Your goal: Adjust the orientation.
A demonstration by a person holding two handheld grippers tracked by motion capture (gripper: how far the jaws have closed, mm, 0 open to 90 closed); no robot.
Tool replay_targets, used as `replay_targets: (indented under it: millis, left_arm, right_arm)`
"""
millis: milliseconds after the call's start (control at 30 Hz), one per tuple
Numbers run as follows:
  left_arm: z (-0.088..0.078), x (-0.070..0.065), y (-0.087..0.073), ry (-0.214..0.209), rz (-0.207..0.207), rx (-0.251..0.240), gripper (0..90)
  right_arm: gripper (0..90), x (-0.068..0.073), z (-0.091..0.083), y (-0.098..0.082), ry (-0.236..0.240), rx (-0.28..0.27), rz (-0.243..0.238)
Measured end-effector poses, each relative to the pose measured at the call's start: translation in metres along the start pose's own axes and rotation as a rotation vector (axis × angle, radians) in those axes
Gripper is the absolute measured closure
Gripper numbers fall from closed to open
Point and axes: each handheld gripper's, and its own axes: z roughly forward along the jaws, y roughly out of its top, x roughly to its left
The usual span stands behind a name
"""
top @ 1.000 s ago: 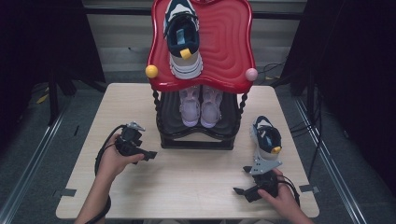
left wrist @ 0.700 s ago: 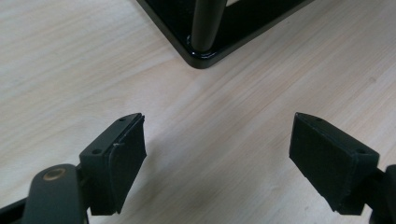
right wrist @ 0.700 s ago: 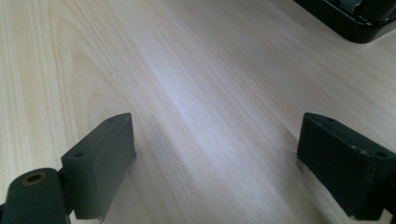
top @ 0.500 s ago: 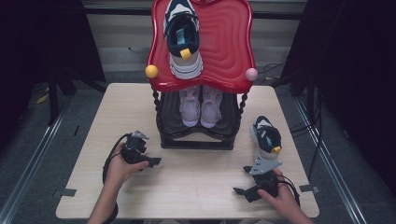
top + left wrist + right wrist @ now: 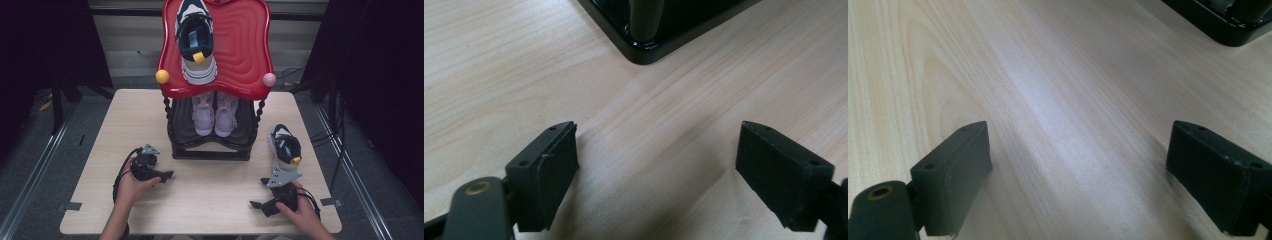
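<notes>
A navy and white sneaker (image 5: 195,47) lies on the red top shelf (image 5: 240,55) of a rack. A pale pink pair of shoes (image 5: 215,113) stands on its black lower shelf (image 5: 210,150). A second navy and white sneaker (image 5: 285,150) stands on the table to the rack's right. My left gripper (image 5: 159,168) is low over the table, left of the rack's front corner, open with bare wood between its jaws (image 5: 659,132). My right gripper (image 5: 259,192) rests near the front edge, just below the loose sneaker, open with nothing in it (image 5: 1080,130).
The rack's black base corner (image 5: 644,45) lies just ahead of the left jaws, and its edge (image 5: 1228,22) shows at the far right of the right gripper view. A yellow knob (image 5: 162,76) and a pink knob (image 5: 269,79) stick out from the red shelf. The wooden table (image 5: 210,200) ends close behind both hands.
My left hand has come down and back toward the front edge, a little to the right, closer to the table. The right hand and the shoes have stayed put.
</notes>
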Motion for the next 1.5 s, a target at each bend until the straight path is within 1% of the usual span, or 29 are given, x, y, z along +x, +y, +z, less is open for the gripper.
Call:
replay_targets:
  millis: [67, 100, 133, 267, 300, 367, 400, 433, 500, 567, 633, 733, 867, 967, 1067, 1200, 1267, 1333, 1367, 1400, 1433, 1500]
  left_arm:
    - [0.0, -0.001, -0.002, 0.002, 0.0, -0.015, 15.7]
    - [0.0, 0.0, -0.003, 0.002, 0.025, -0.008, 15.3]
    - [0.0, 0.0, -0.004, 0.009, 0.033, -0.02, 15.5]
    - [0.001, -0.003, -0.007, 0.033, 0.079, -0.028, 15.2]
    - [0.002, -0.004, -0.008, 0.041, 0.083, -0.033, 14.6]
    - [0.002, -0.004, -0.009, 0.035, 0.085, -0.041, 13.4]
    - [0.002, -0.005, -0.01, 0.043, 0.087, -0.047, 13.4]
    - [0.002, -0.004, -0.01, 0.041, 0.093, -0.051, 13.1]
    - [0.002, -0.004, -0.012, 0.031, 0.085, -0.065, 12.9]
    - [0.003, -0.005, -0.013, 0.031, 0.084, -0.078, 12.5]
    - [0.003, -0.005, -0.014, 0.035, 0.085, -0.083, 12.2]
    - [0.005, -0.006, -0.015, 0.033, 0.078, -0.099, 10.0]
    - [0.005, -0.006, -0.015, 0.035, 0.082, -0.098, 9.0]
    - [0.005, -0.006, -0.015, 0.037, 0.084, -0.096, 8.7]
    - [0.005, -0.006, -0.015, 0.035, 0.083, -0.094, 8.5]
    - [0.005, -0.006, -0.015, 0.035, 0.083, -0.094, 8.5]
    - [0.005, -0.006, -0.015, 0.034, 0.084, -0.094, 8.4]
    - [0.005, -0.006, -0.015, 0.036, 0.09, -0.091, 8.2]
    - [0.005, -0.006, -0.015, 0.036, 0.09, -0.091, 8.1]
    - [0.005, -0.006, -0.015, 0.036, 0.09, -0.091, 8.0]
    - [0.005, -0.006, -0.015, 0.036, 0.09, -0.091, 8.1]
    - [0.005, -0.006, -0.015, 0.035, 0.091, -0.092, 8.0]
  right_arm:
    - [10.0, 0.0, 0.0, 0.0, 0.001, -0.001, -0.001]
    - [10.0, 0.0, 0.0, 0.0, 0.002, 0.0, 0.002]
    - [10.1, 0.0, 0.0, 0.0, 0.003, 0.001, 0.002]
    - [9.7, 0.0, 0.0, 0.0, 0.007, -0.001, -0.002]
    - [9.8, 0.0, 0.0, 0.0, 0.01, 0.002, -0.004]
    - [9.9, -0.001, 0.0, 0.0, 0.013, 0.003, -0.006]
    - [9.9, 0.0, 0.0, 0.0, 0.012, 0.007, -0.003]
    - [10.0, 0.0, -0.001, 0.001, 0.012, 0.01, 0.001]
    - [10.6, 0.0, -0.001, 0.001, 0.01, 0.019, 0.001]
    - [12.0, 0.0, -0.002, 0.002, 0.014, 0.033, -0.01]
    - [13.4, -0.002, -0.004, 0.003, 0.024, 0.042, -0.009]
    - [13.5, -0.006, -0.008, 0.004, 0.032, 0.056, 0.004]
    - [14.9, -0.011, -0.014, 0.006, 0.039, 0.07, 0.005]
    - [16.1, -0.014, -0.019, 0.009, 0.048, 0.104, -0.003]
    - [16.0, -0.017, -0.024, 0.014, 0.061, 0.12, -0.011]
    - [16.0, -0.021, -0.031, 0.023, 0.071, 0.135, -0.018]
    - [16.0, -0.023, -0.033, 0.027, 0.084, 0.139, -0.022]
    - [16.0, -0.024, -0.036, 0.032, 0.084, 0.154, -0.039]
    - [16.0, -0.024, -0.037, 0.035, 0.089, 0.157, -0.034]
    - [16.0, -0.026, -0.038, 0.037, 0.088, 0.168, -0.047]
    - [16.0, -0.027, -0.039, 0.039, 0.095, 0.172, -0.041]
    - [16.0, -0.03, -0.041, 0.044, 0.103, 0.186, -0.048]
